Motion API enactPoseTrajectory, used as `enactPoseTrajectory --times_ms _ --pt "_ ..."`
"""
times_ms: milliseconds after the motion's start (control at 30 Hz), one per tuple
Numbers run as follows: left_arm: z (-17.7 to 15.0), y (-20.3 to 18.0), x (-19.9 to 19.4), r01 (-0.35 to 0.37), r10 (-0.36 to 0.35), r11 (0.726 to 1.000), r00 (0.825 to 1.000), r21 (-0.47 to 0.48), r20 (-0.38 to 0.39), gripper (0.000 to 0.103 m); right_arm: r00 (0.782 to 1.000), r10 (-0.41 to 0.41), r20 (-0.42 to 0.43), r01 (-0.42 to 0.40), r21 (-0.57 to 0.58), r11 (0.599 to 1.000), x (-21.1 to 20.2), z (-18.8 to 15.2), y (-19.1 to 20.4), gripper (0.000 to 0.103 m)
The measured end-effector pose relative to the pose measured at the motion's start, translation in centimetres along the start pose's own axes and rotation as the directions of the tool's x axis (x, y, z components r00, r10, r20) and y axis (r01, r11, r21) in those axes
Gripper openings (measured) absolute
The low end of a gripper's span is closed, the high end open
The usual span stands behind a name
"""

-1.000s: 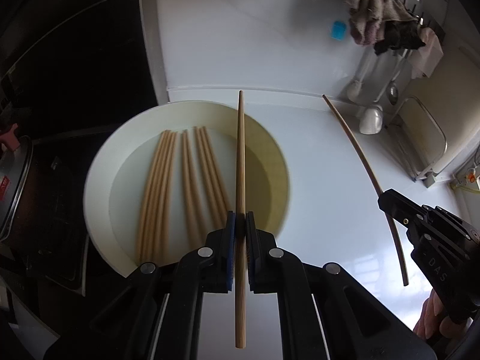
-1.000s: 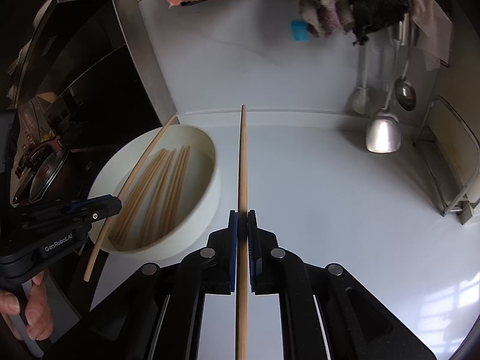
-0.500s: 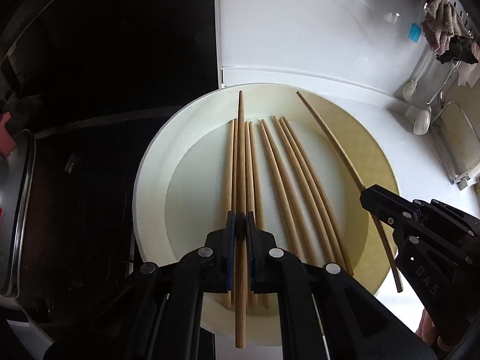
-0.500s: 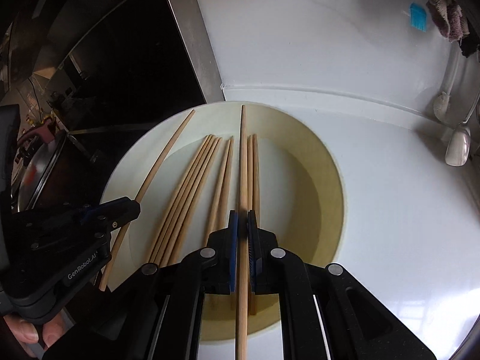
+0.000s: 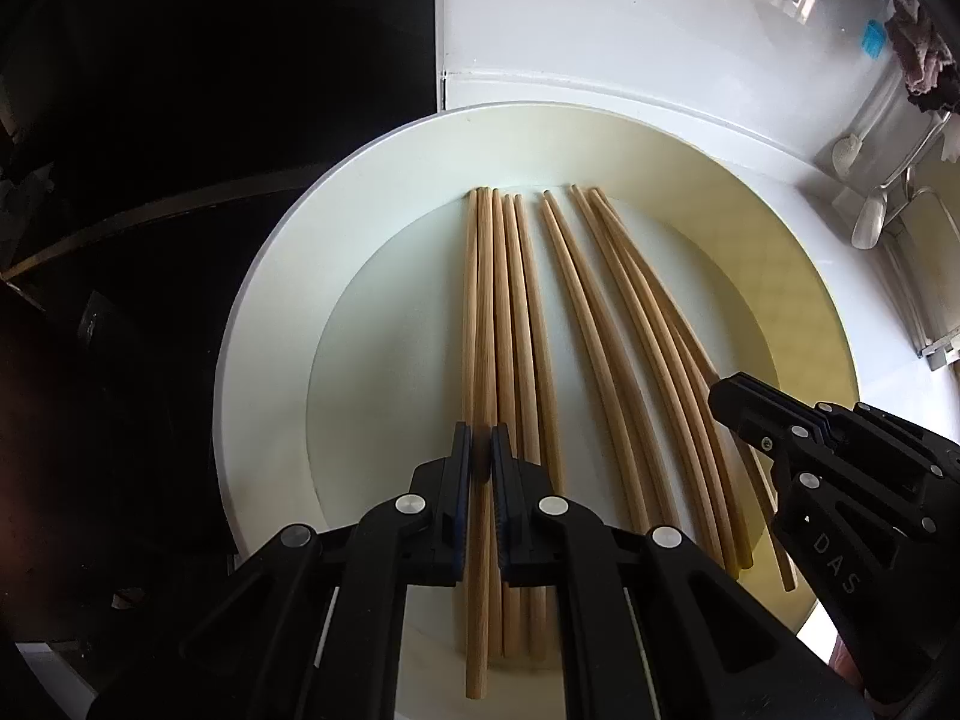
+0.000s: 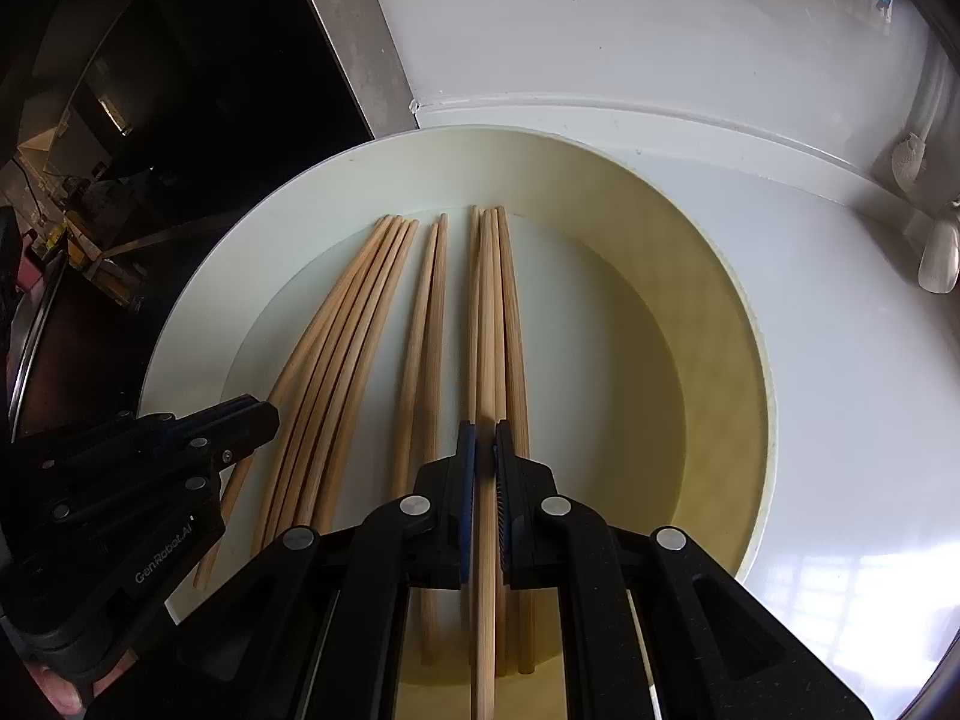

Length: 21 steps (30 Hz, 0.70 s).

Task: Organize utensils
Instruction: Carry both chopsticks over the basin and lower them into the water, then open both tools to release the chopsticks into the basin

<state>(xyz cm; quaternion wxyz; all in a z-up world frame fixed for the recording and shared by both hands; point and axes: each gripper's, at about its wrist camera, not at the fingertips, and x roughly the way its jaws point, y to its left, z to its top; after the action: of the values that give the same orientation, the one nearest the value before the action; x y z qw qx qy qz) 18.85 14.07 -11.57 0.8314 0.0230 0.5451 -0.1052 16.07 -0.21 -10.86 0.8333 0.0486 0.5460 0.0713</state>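
While both point down into the white bowl (image 5: pixel 252 360), left claw (image 5: pixel 477 456) and right claw (image 6: pixel 485 456) each clamp one chopstick (image 5: pixel 477 600).

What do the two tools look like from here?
Both are black plastic with two long fingers, blue pads on the inner faces and round silver screw heads. The left tool carries white "GenRobot.AI" lettering on its side; the right tool shows "DAS". No cables or sleeves are visible.

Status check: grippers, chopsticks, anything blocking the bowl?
Left gripper and right gripper each shut on one chopstick. Both over bowl, above the loose chopsticks. Nothing blocking.
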Motion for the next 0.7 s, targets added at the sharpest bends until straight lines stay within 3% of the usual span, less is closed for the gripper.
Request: enactPoseTrajectory --times_ms 67,200,300,433,700 --pt "-0.1 0.3 -0.1 -0.002 0.002 1.000 1.000 -0.013 0.003 0.013 1.000 0.002 -0.009 -0.002 -0.001 1.000 0.0 0.0 0.0 0.007" --pt "-0.4 0.4 -1.3 -0.025 0.026 0.999 0.999 -0.033 0.035 0.044 1.000 0.008 -0.001 -0.008 -0.002 1.000 -0.6 0.0 -0.3 0.007" --pt "-0.7 0.3 -2.5 -0.037 0.041 0.998 0.997 -0.055 0.063 0.055 1.000 0.006 0.022 -0.005 -0.021 1.000 -1.8 -0.2 -0.3 0.007" --pt "-1.4 0.1 -4.4 -0.050 0.058 0.995 0.994 -0.085 0.092 0.073 0.999 0.011 0.030 -0.010 -0.026 1.000 -3.6 -0.7 -1.0 0.021" --pt "-2.9 -0.6 -7.3 -0.080 0.095 0.990 0.987 -0.119 0.126 0.083 0.998 0.045 0.044 -0.043 -0.044 0.998 -6.7 -2.4 -2.0 0.038"
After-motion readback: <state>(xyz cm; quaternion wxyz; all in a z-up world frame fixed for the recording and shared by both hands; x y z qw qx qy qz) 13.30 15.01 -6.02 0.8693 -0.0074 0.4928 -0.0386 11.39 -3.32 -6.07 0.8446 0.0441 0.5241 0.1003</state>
